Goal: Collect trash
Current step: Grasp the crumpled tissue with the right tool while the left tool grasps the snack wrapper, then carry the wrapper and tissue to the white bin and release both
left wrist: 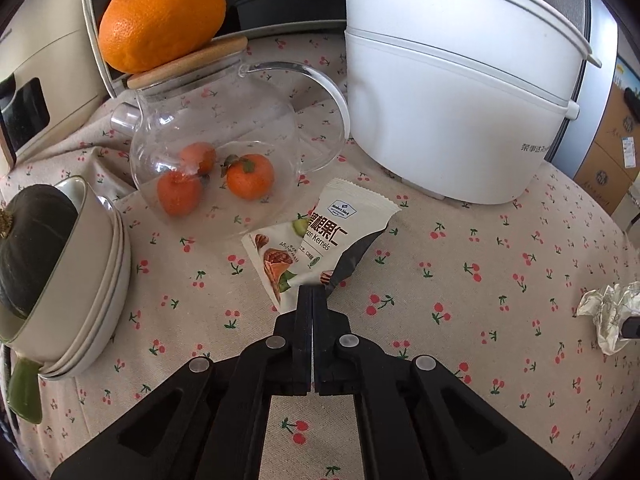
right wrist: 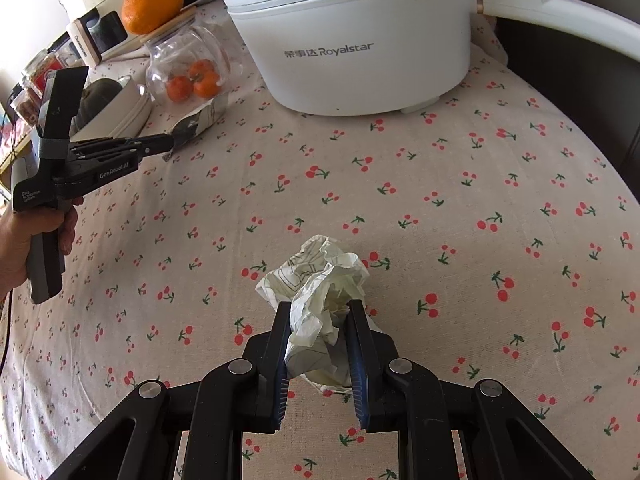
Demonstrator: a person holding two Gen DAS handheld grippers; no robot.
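Note:
My left gripper point(left wrist: 312, 290) is shut on the near edge of an empty snack wrapper point(left wrist: 316, 236), white with nut pictures and a black inside, lying on the cherry-print tablecloth before a glass teapot. The right wrist view shows that gripper point(right wrist: 170, 142) pinching the wrapper point(right wrist: 200, 120). My right gripper point(right wrist: 320, 308) is shut on a crumpled ball of white paper point(right wrist: 320, 288), which bulges out ahead of the fingers. The paper ball also shows at the right edge of the left wrist view point(left wrist: 608, 312).
A glass teapot point(left wrist: 212, 148) with small oranges inside and a large orange point(left wrist: 160, 20) on its lid stands behind the wrapper. A white Royalstar cooker point(right wrist: 352, 36) is at the back. Stacked bowls with a dark squash point(left wrist: 52, 272) sit at left.

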